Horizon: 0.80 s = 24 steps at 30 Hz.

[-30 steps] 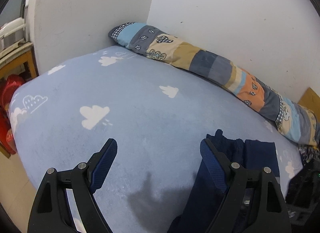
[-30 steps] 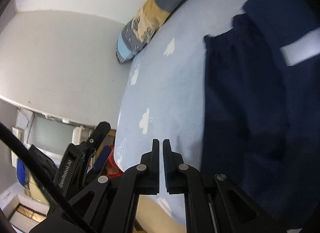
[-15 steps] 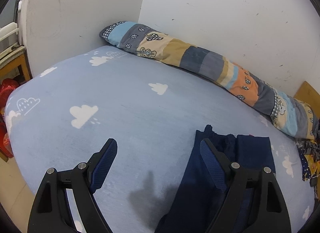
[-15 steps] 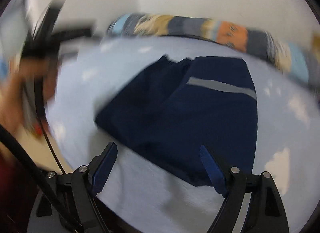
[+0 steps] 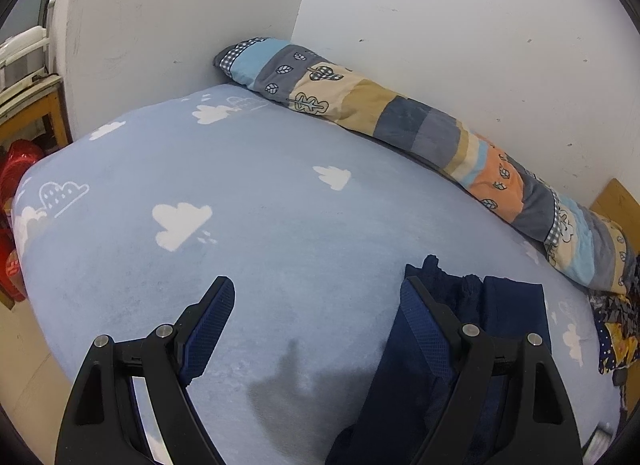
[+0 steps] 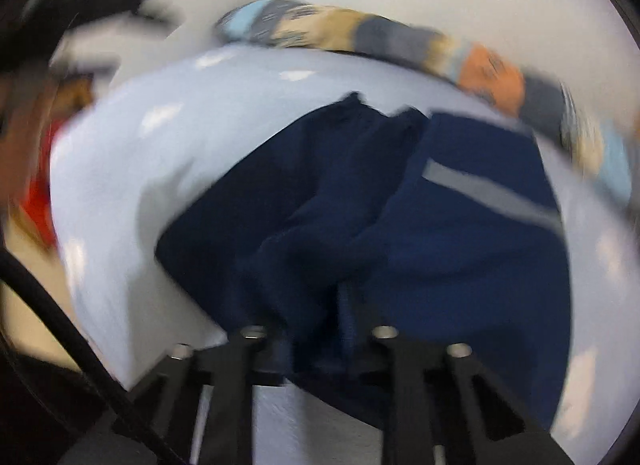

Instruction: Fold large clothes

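We see navy garment (image 6: 460, 233) lying on bed (image 5: 260, 193), beside bolster (image 5: 404, 121). Left gripper (image 5: 316, 317) spread wide, nothing between pads. Right gripper (image 6: 316, 329) closing, garment bunched between jaws.

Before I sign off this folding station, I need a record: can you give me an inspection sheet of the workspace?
Surface: bed with light blue cloud-print sheet, mostly bare on its left part.
Job's things: navy garment with a grey stripe, bunched on the sheet.
Clutter: patchwork bolster along the wall; patterned cloth at the bed's right edge.
Grippers: left gripper open above the sheet, holding nothing; right gripper closing, navy fabric bunched between its fingers; view blurred.
Cables: black cable crossing the right wrist view's lower left.
Surroundings: white walls meeting in a corner; red bag and wooden furniture left of the bed.
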### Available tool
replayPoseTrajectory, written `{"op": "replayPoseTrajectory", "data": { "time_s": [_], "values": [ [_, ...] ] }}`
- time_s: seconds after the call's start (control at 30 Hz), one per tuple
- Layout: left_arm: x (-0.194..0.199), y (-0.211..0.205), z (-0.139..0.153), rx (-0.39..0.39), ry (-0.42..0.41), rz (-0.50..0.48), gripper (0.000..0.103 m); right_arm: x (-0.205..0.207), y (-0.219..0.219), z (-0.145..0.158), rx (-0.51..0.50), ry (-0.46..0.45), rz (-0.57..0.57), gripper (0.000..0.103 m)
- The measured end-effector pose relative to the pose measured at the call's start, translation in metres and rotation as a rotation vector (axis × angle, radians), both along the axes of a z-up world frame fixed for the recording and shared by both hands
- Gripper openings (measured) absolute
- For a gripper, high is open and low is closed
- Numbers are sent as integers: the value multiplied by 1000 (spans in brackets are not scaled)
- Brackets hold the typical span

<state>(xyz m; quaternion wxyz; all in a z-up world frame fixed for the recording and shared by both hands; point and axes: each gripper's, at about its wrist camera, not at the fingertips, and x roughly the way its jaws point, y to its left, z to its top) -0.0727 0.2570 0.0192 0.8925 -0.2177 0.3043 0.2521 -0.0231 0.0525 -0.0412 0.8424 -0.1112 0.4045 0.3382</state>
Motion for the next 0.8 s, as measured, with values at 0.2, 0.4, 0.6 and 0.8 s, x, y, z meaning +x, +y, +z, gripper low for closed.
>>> {"op": "replayPoseTrajectory", "data": {
  "time_s": [0.2, 0.4, 0.6, 0.8],
  "values": [
    [-2, -1, 8, 5, -32, 15, 84, 30, -32, 10, 349, 301, -154, 10],
    [-20, 15, 16, -16, -104, 99, 84, 27, -17, 63, 612, 318, -127, 10],
    [-30, 31, 16, -23, -112, 147, 84, -3, 62, 63, 394, 178, 24, 8],
    [-24, 29, 11, -23, -72, 110, 84, -3, 86, -35, 212, 291, 25, 5]
  ]
}}
